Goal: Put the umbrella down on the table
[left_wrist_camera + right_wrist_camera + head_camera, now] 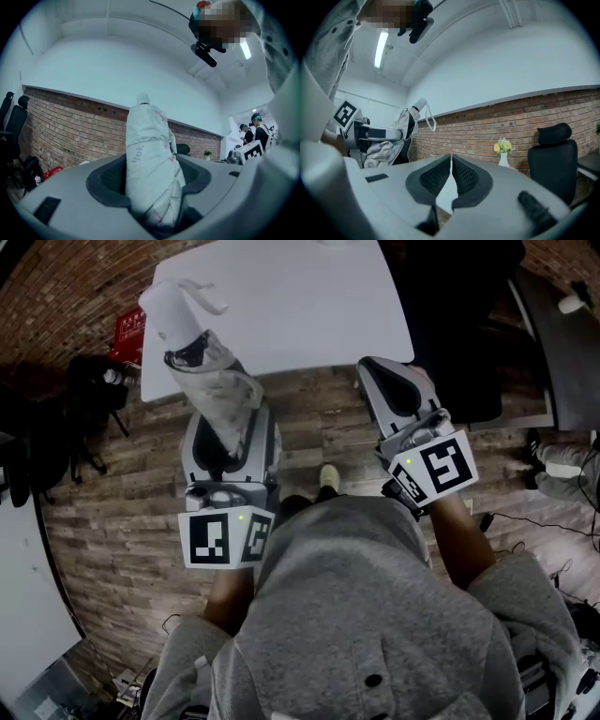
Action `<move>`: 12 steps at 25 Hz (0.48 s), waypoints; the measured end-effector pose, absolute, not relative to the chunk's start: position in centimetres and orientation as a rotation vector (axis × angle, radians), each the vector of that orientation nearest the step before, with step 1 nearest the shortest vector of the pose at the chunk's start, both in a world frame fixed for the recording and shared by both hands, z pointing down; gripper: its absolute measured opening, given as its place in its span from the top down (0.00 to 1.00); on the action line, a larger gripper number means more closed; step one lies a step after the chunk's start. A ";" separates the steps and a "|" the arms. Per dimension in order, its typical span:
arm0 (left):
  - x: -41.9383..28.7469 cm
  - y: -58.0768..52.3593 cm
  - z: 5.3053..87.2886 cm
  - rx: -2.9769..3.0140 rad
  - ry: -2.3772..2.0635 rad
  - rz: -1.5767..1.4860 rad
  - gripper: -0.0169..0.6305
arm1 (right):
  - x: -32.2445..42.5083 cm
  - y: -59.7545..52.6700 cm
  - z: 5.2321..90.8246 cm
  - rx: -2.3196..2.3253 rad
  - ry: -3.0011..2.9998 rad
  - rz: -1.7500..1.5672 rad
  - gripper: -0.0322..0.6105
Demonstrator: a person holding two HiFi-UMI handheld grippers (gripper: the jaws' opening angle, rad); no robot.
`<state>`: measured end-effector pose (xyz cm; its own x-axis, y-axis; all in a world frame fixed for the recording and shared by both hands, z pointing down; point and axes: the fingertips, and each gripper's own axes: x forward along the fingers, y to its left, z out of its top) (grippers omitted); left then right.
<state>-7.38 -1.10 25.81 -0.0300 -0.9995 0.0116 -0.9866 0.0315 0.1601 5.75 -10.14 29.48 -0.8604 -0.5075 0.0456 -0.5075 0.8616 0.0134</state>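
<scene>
The left tool (230, 432) is clamped on the folded umbrella (208, 376), gripping it low on the canopy. The bundle stands up out of the jaws, handle (173, 301) uppermost, tilted a little away from the person. It is in the air, touching nothing but the tool. The bench (309, 306) lies ahead of both tools, its near edge just beyond the jaw tips in the head view, with wooden floor (309, 427) beneath the tools themselves. The right tool (401, 395), beside the left and apart from the umbrella, has its jaws pressed together on nothing. By my reading the task is at an early stage — the umbrella is in hand, but reaching forward over the bench, lowering it flat and letting go are all left to do.
</scene>
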 end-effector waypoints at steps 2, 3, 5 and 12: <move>-7.2 -1.9 25.7 2.099 -2.172 -0.162 0.53 | 5.9 -11.0 29.5 0.810 -2.990 0.000 0.90; -7.1 -2.4 25.7 2.099 -2.175 -0.161 0.53 | 6.0 -11.5 29.5 0.808 -2.994 0.001 0.90; -7.0 -3.3 25.7 2.095 -2.180 -0.161 0.53 | 6.0 -12.5 29.4 0.800 -3.001 -0.001 0.90; -6.5 -4.5 25.7 2.089 -2.189 -0.157 0.53 | 6.4 -13.8 29.5 0.794 -3.007 -0.002 0.90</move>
<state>-6.53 -4.48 25.70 -0.0462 -0.9989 0.0094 -0.9874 0.0470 0.1511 6.37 -13.77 29.49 -0.8692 -0.4935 0.0306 -0.4934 0.8697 0.0094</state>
